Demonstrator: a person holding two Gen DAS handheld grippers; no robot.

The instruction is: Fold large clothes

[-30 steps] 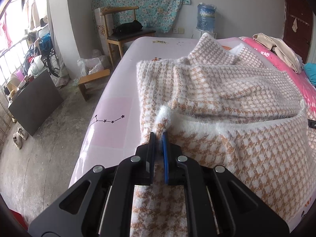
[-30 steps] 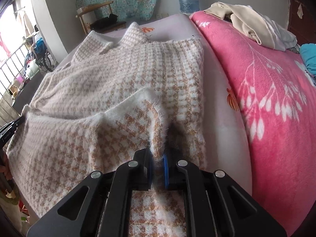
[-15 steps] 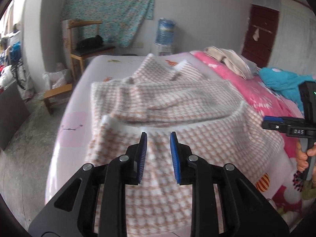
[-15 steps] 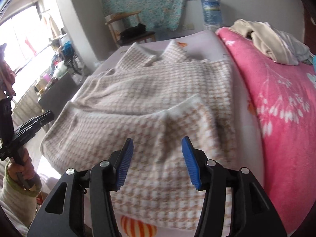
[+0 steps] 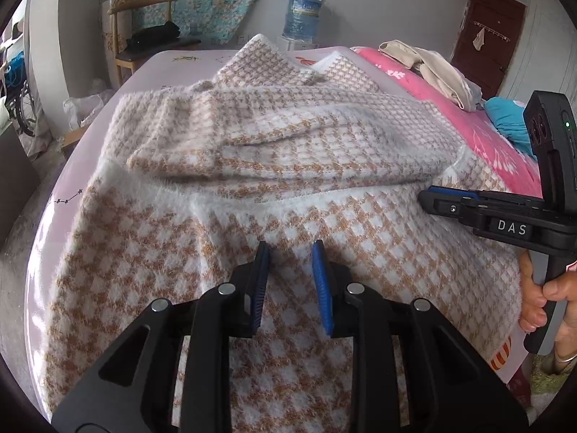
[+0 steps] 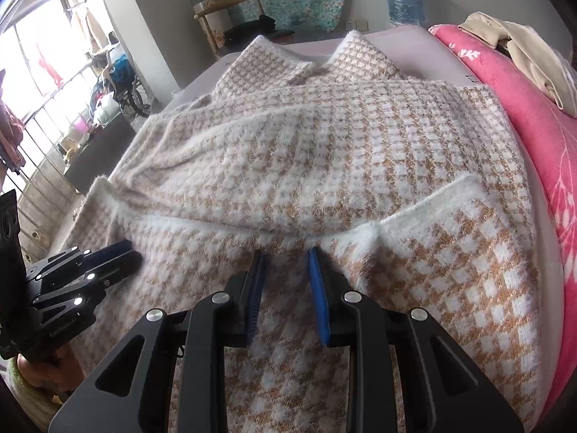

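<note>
The sweater (image 5: 274,166) is lying lengthwise on the bed (image 5: 144,72), collar pointing toward the far wall (hem folded up); both grippers' (image 5: 288,252) (image 6: 285,256) jaws are hovering narrowly parted, empty.

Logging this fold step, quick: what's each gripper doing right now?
Left gripper: open, holding nothing, above the houndstooth sweater.
Right gripper: open, holding nothing.
</note>
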